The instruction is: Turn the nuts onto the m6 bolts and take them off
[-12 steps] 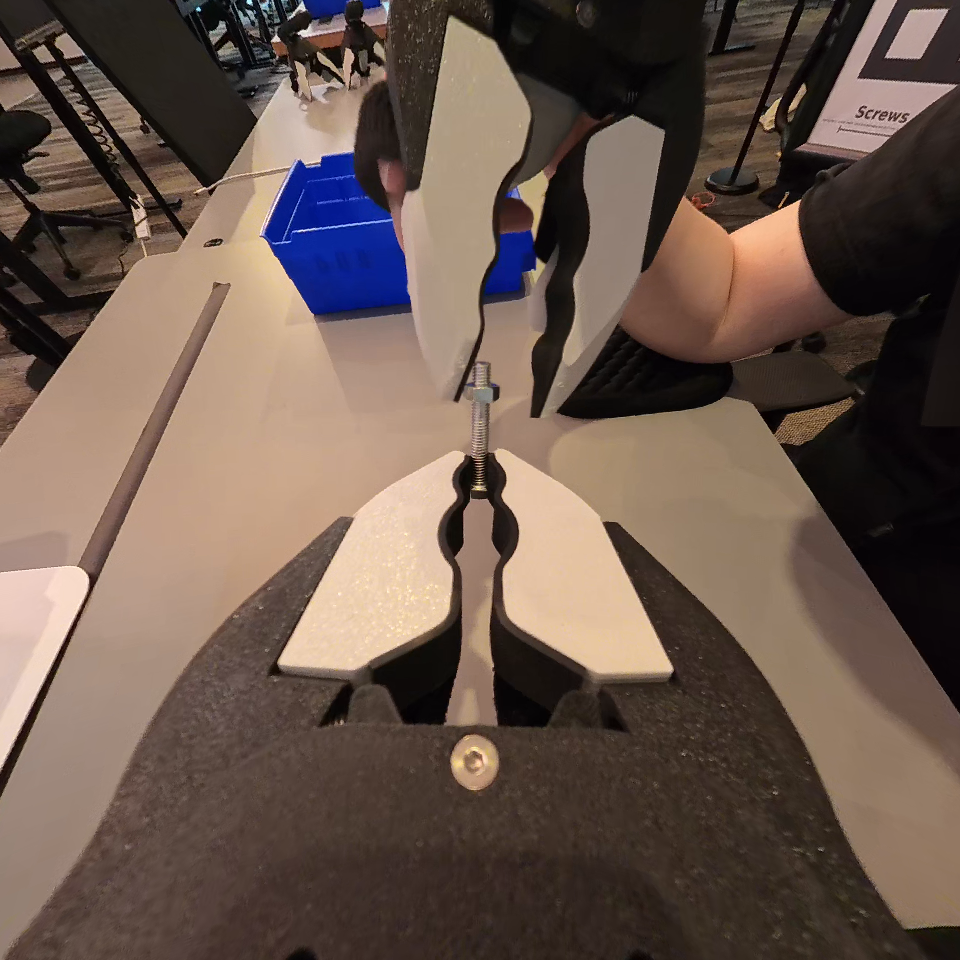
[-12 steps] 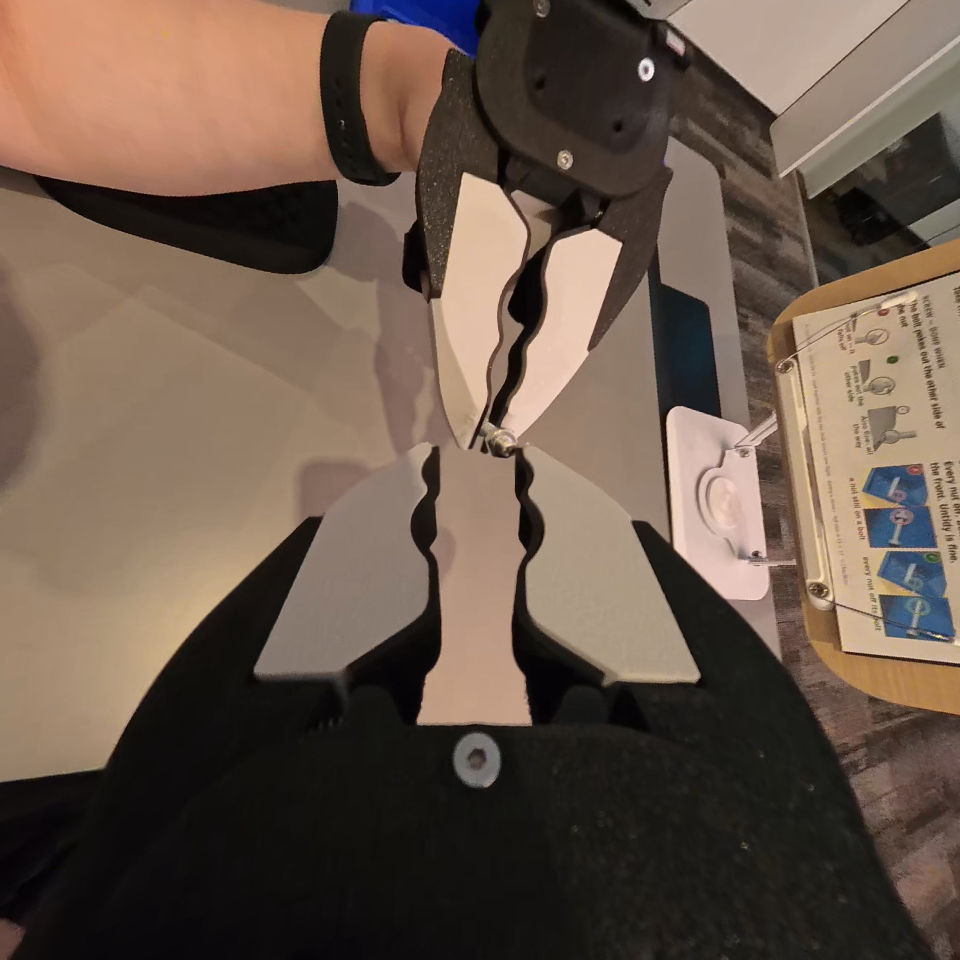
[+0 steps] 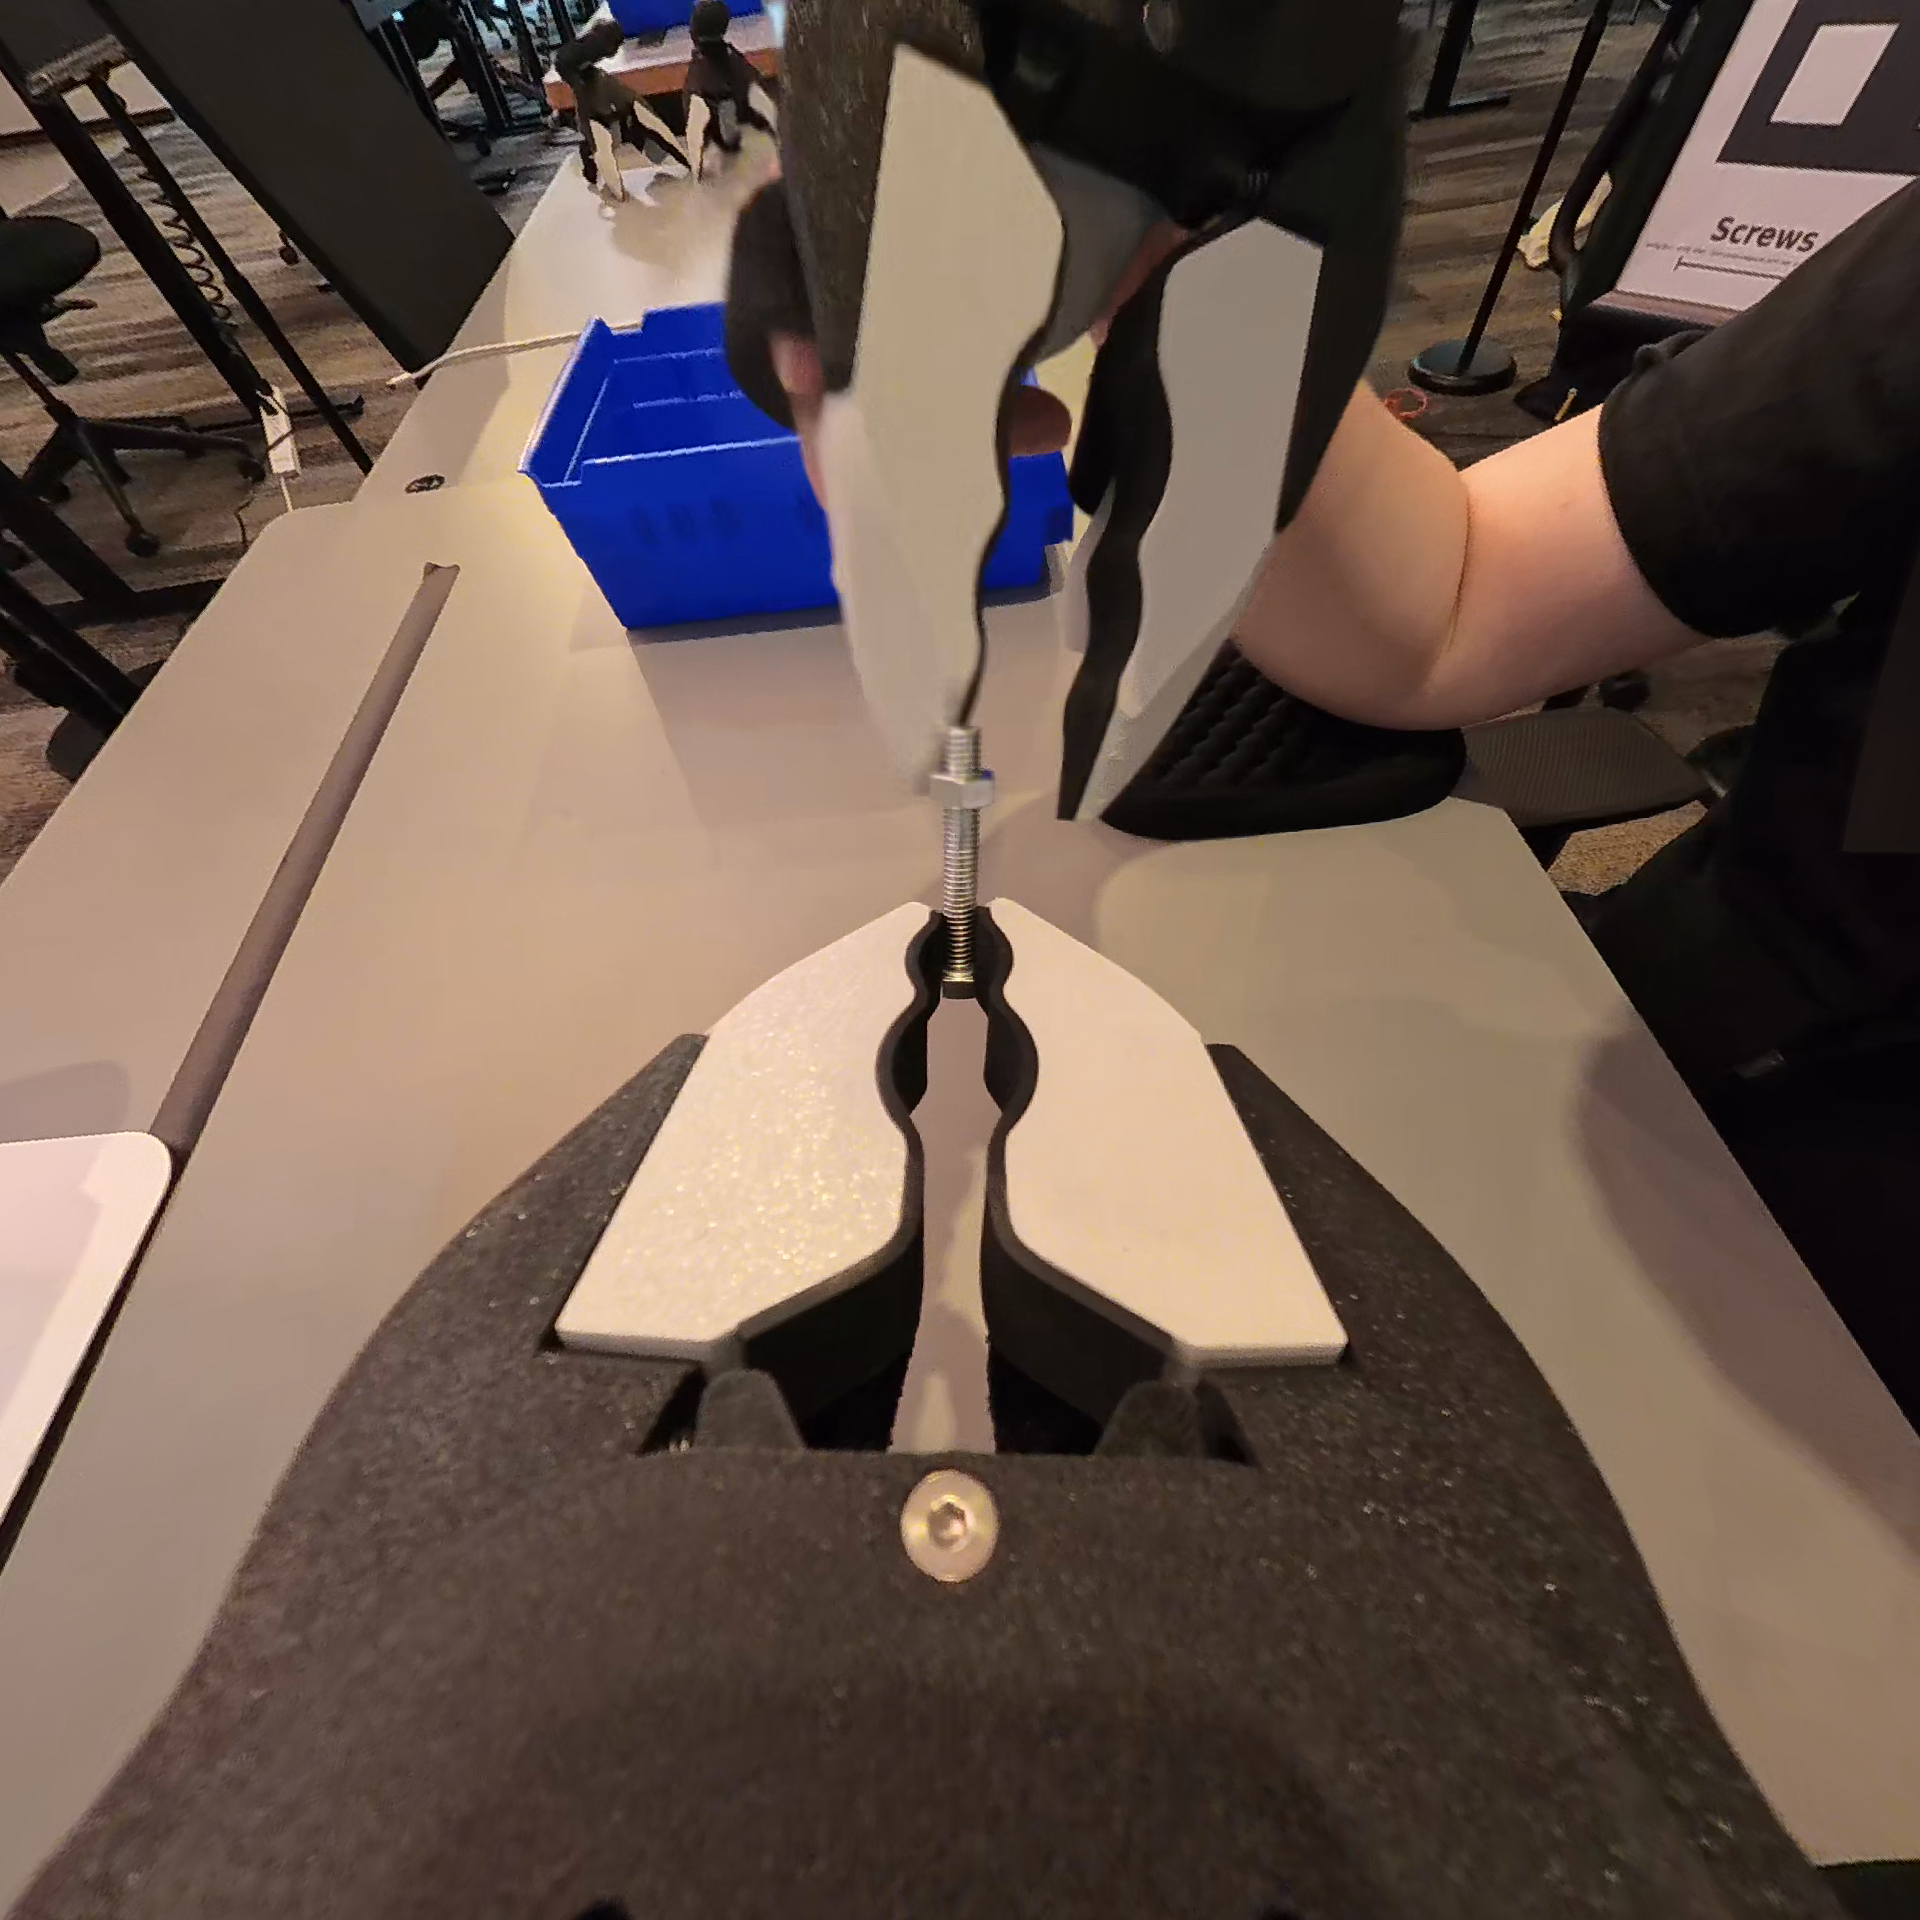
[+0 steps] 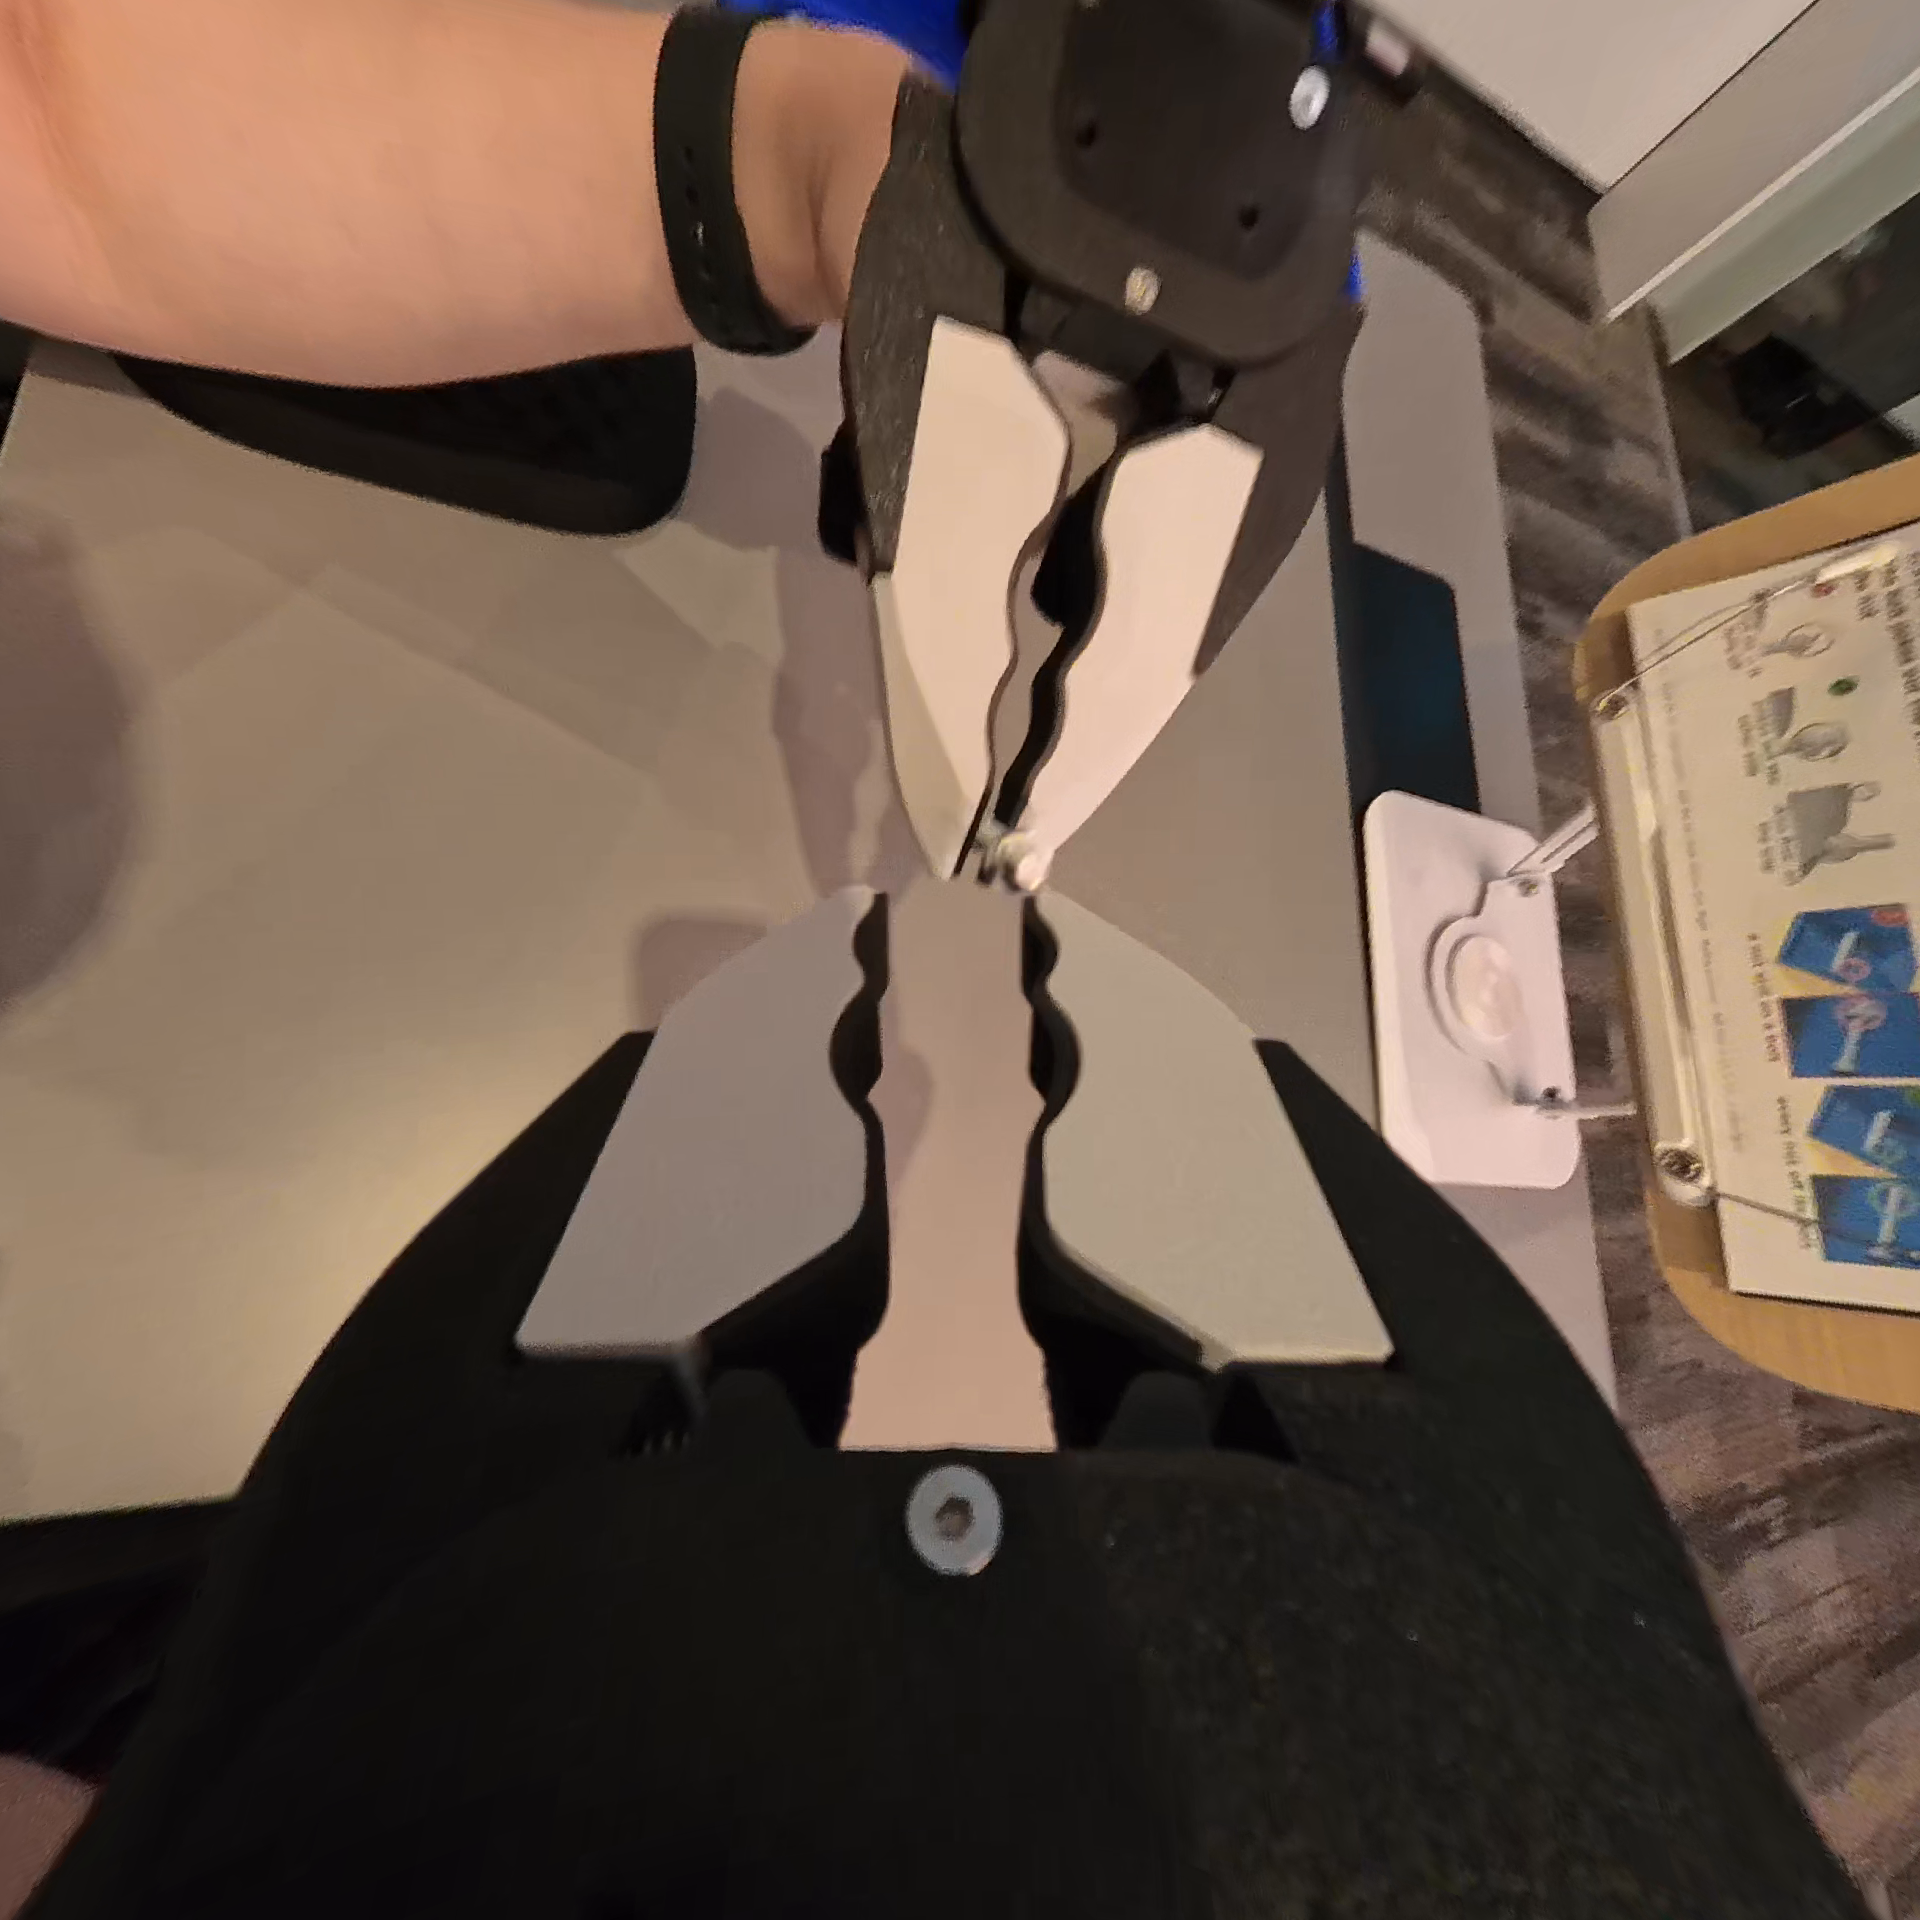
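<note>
1. In the left wrist view, our left gripper [image 3: 958, 940] has its fingers nearly closed and pinches the bolt [image 3: 956, 868] near its head, so the threaded shaft stands up just beyond the fingertips. The nut [image 3: 958, 787] sits on the shaft near its far end, with a few threads showing above it. Our right gripper [image 3: 1013, 769] comes down from above with its fingers parted; one finger [image 3: 914, 582] seems to touch the nut's side, though blur keeps us from being sure, and the other stays clear of it. A blue bin [image 3: 707, 520] stands on the desk [image 3: 416, 935] well beyond the fingers.

2. In the right wrist view, our right gripper [image 4: 954, 896] is wide open and holds nothing. Just past its fingertips we see the bolt [image 4: 1023, 858] end-on with the nut [image 4: 1000, 844] around it, pinched by the left gripper [image 4: 1003, 847] opposite. A white holder [image 4: 1475, 1008] lies on the desk to the right of the fingers.

3. We judge that this nut is threaded only a short way. We cannot tell whether it is going on or coming off, nor how many bolts remain.
</note>
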The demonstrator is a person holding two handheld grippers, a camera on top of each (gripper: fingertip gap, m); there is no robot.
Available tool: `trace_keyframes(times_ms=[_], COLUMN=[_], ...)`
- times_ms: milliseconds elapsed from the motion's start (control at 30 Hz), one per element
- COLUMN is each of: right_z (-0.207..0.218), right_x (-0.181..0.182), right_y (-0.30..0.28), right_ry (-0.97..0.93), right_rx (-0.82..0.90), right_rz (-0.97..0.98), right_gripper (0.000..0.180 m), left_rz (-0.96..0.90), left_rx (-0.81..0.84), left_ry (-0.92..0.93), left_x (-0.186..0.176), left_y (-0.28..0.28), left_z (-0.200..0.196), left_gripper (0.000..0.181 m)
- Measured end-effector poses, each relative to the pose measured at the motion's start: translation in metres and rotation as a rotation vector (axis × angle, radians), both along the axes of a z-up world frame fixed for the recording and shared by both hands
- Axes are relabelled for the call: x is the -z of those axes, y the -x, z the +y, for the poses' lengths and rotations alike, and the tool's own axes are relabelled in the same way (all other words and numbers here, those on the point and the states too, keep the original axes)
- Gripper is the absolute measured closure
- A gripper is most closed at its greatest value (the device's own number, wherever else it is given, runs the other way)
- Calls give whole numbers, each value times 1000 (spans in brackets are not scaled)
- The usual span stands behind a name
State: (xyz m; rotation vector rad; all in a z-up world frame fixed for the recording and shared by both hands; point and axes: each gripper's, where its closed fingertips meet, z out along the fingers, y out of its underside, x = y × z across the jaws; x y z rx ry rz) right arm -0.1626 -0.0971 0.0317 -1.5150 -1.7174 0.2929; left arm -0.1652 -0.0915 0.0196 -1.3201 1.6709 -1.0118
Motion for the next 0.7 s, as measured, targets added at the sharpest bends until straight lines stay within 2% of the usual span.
trace_keyframes(times_ms=[33, 100, 200, 300, 400, 567, 633, 700], right_z=[-2, 1, 4, -1, -3, 3, -1, 0], right_x=[3, 1, -9, -4, 4, -11, -7, 0], right_y=[-3, -3, 6, 5, -3, 6, 7, 0], right_ry=[19, 3, -43, -23, 30, -45, -28, 3], right_rx=[-3, 3, 1, -13, -5, 3, -16, 2], right_rz=[-17, -7, 51, 24, -24, 56, 39, -5], right_gripper=[161, 161, 151, 151, 165, 150, 149, 156], left_rz=[-7, -15, -3, 4, -7, -2, -1, -4], left_rx=[0, 5, 6, 7, 1, 5, 2, -8], left_ry=[5, 13, 5, 0, 11, 6, 1, -3], left_x=[-1, -3, -1, 0, -1, 0, 0, -1], left_y=[1, 1, 0, 0, 1, 0, 0, 1], left_z=[0, -1, -1, -2, 0, -1, 0, 2], left_gripper=[176, 176, 176, 176, 176, 176, 176, 176])
